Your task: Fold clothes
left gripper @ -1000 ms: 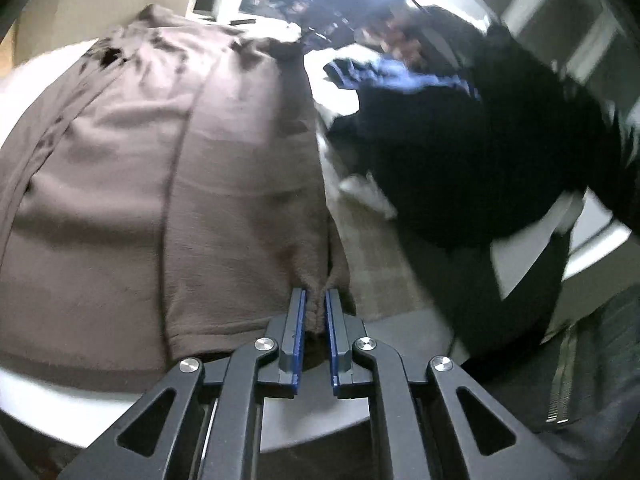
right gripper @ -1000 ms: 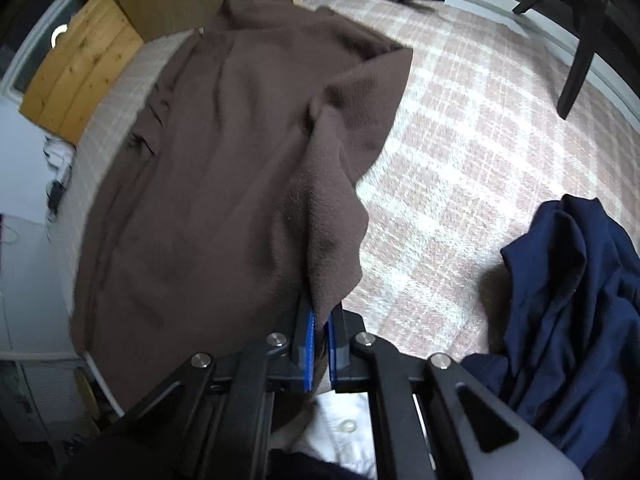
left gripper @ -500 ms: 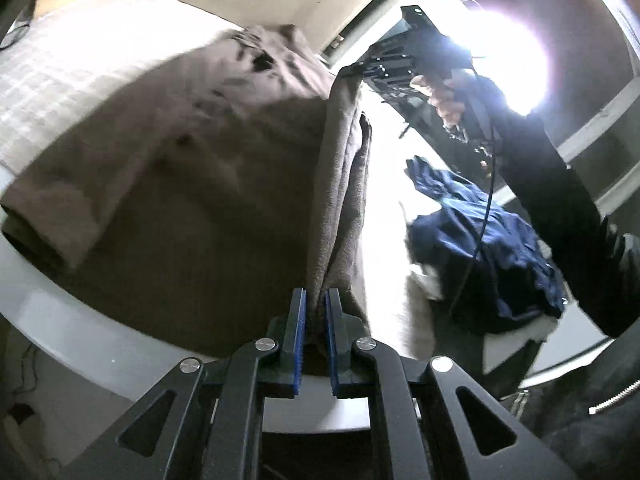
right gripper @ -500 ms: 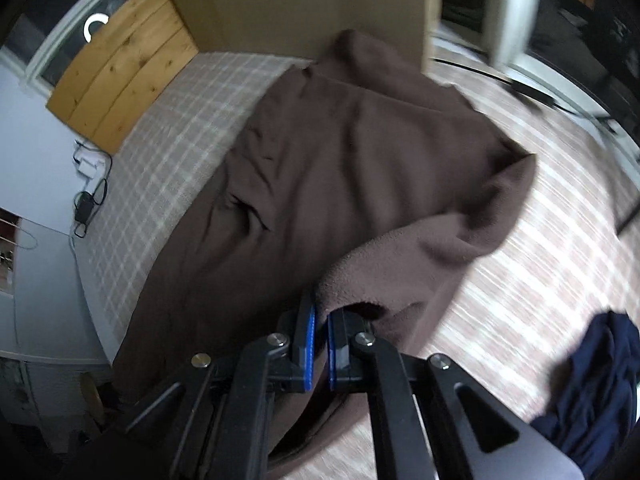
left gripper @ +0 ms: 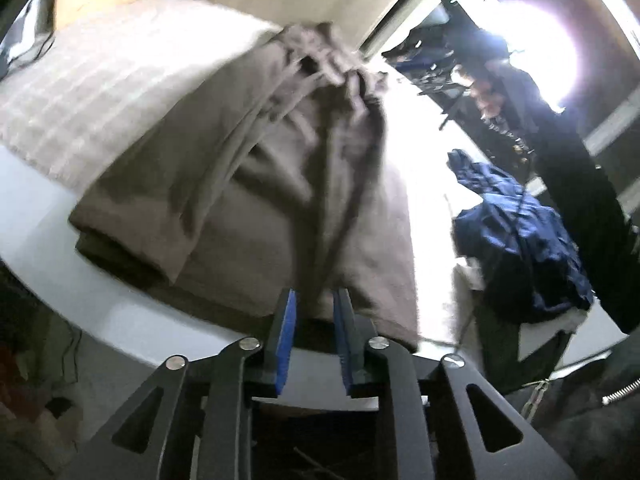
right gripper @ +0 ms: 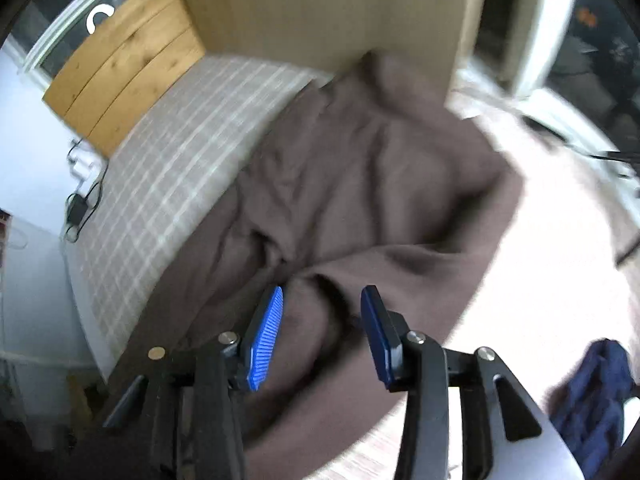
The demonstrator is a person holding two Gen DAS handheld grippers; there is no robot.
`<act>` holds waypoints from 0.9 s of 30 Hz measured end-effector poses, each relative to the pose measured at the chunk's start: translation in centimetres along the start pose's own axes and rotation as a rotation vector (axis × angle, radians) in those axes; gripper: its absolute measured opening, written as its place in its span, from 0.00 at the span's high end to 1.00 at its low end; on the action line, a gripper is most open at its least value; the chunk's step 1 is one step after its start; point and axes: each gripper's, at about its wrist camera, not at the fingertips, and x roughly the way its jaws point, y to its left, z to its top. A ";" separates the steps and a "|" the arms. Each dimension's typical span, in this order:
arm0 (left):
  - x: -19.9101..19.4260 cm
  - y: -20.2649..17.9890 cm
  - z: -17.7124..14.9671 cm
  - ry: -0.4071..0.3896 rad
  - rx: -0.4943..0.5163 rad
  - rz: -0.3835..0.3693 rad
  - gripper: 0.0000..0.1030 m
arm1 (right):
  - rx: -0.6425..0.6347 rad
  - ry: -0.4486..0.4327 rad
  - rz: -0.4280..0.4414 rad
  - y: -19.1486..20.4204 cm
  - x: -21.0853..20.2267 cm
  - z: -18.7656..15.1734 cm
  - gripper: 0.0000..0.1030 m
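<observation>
The brown garment (right gripper: 360, 200) lies spread on the checked bed cover (right gripper: 168, 168), folded over on itself, directly ahead of both tools. The right gripper (right gripper: 322, 300) has its jaws opening; they stand apart above a thick fold of the garment, and the blue pads (right gripper: 266, 336) do not press on the cloth. The left gripper (left gripper: 314, 300) also has its jaws opening, with a smaller gap. The near edge of the garment (left gripper: 280, 184) is seen between them, but the pads do not clamp it.

To the right of the left gripper, well apart from the brown garment, a blue garment (left gripper: 520, 240) lies crumpled. A dark sleeve (left gripper: 580, 184) reaches over it. In the right view the blue garment (right gripper: 596, 388) is at the lower right. A wooden headboard (right gripper: 120, 76) stands ahead to the left, and a charger with cable (right gripper: 78, 210) lies beside the bed. Both pictures are blurred.
</observation>
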 end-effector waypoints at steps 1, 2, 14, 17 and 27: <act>0.0 -0.3 0.1 0.006 0.020 -0.004 0.79 | -0.004 0.011 -0.018 -0.2 0.0 -0.4 0.61; 0.6 -0.8 0.3 0.020 0.052 0.001 0.78 | -0.009 0.038 -0.026 -0.3 0.7 -0.7 0.61; 4.3 -2.0 0.6 0.092 0.202 0.007 1.00 | -0.058 0.170 -0.147 -0.4 6.7 -3.0 0.95; 2.8 -1.8 0.4 0.053 0.169 -0.013 1.00 | -0.042 0.114 -0.104 -0.8 4.0 -3.1 0.95; 2.6 -0.7 0.4 0.059 0.100 0.046 0.98 | -0.075 0.132 -0.111 1.1 8.0 -2.1 0.92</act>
